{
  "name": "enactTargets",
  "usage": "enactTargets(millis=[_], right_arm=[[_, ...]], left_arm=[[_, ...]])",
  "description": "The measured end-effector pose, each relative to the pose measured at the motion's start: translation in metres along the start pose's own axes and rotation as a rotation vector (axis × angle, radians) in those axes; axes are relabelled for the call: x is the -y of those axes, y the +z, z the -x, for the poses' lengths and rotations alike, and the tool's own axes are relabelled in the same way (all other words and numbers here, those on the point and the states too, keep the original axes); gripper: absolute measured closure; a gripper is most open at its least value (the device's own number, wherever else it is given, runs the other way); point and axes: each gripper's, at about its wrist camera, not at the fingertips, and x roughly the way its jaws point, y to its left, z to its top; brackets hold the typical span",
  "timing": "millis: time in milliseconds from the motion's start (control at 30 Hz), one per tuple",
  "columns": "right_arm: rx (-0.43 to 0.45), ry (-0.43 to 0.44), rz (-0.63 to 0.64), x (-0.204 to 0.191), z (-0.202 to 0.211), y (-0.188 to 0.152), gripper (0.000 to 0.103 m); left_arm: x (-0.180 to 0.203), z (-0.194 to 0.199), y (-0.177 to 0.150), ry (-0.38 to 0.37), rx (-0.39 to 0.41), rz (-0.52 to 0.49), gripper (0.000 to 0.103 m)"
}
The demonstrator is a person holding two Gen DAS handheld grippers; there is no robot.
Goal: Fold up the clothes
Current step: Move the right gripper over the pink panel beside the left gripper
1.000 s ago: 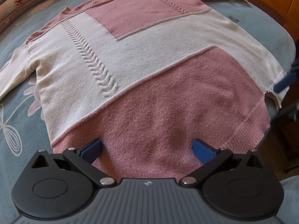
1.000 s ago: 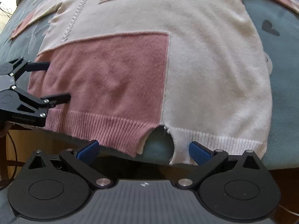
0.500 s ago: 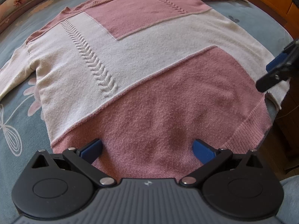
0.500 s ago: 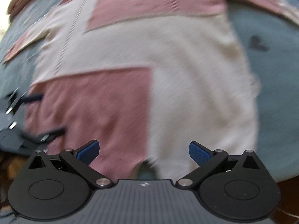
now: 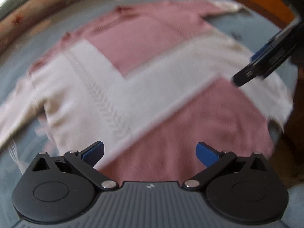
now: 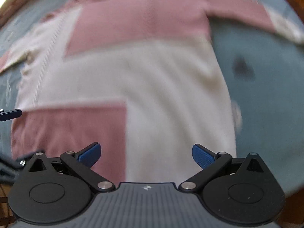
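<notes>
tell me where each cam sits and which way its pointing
Left wrist: sits on the left gripper, looks forward over the pink and cream sweater toward its collar; own open blue fingers show, right gripper enters from the right.
Right wrist: sits on the right gripper, looks up the sweater; own open fingers show, the left gripper's finger at the left edge.
Shared: the sweater on the blue-grey bedspread.

The left gripper (image 5: 150,150) and right gripper (image 6: 146,152) both have jaws spread wide, nothing between them; each shows at the other view's edge.
</notes>
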Motion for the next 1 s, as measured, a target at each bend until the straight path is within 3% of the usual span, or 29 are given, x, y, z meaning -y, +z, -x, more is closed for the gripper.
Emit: enactTargets(millis=[167, 267, 333, 433, 567, 733, 867, 1000], right_arm=[[0.136, 0.000, 0.147, -0.019, -0.014, 0.060, 0.000], [0.133, -0.025, 0.194, -0.029, -0.039, 0.093, 0.000], [0.070, -0.027, 0.199, -0.030, -0.061, 0.110, 0.000], [0.046, -0.027, 0.180, -0.027, -0.073, 0.118, 0.000], [0.071, -0.042, 0.175, -0.028, -0.075, 0.114, 0.000], [0.077, -0.047, 0.173, -0.027, -0.074, 0.113, 0.000], [0.068, -0.060, 0.167, -0.025, -0.069, 0.111, 0.000], [0.076, -0.074, 0.154, -0.026, -0.068, 0.108, 0.000]], left_arm=[[-0.046, -0.009, 0.045, 0.057, 0.150, 0.046, 0.001], [-0.075, -0.029, 0.069, 0.036, 0.195, 0.090, 0.001], [-0.088, -0.047, 0.076, 0.021, 0.189, 0.112, 0.001], [-0.105, -0.072, 0.076, 0.022, 0.135, 0.193, 0.001], [-0.118, -0.076, 0.056, 0.077, 0.080, 0.294, 0.001], [-0.120, -0.060, 0.041, 0.060, 0.043, 0.280, 0.001], [-0.114, -0.048, 0.048, -0.004, 0.090, 0.235, 0.001], [-0.114, -0.061, 0.057, -0.066, 0.066, 0.257, 0.001]])
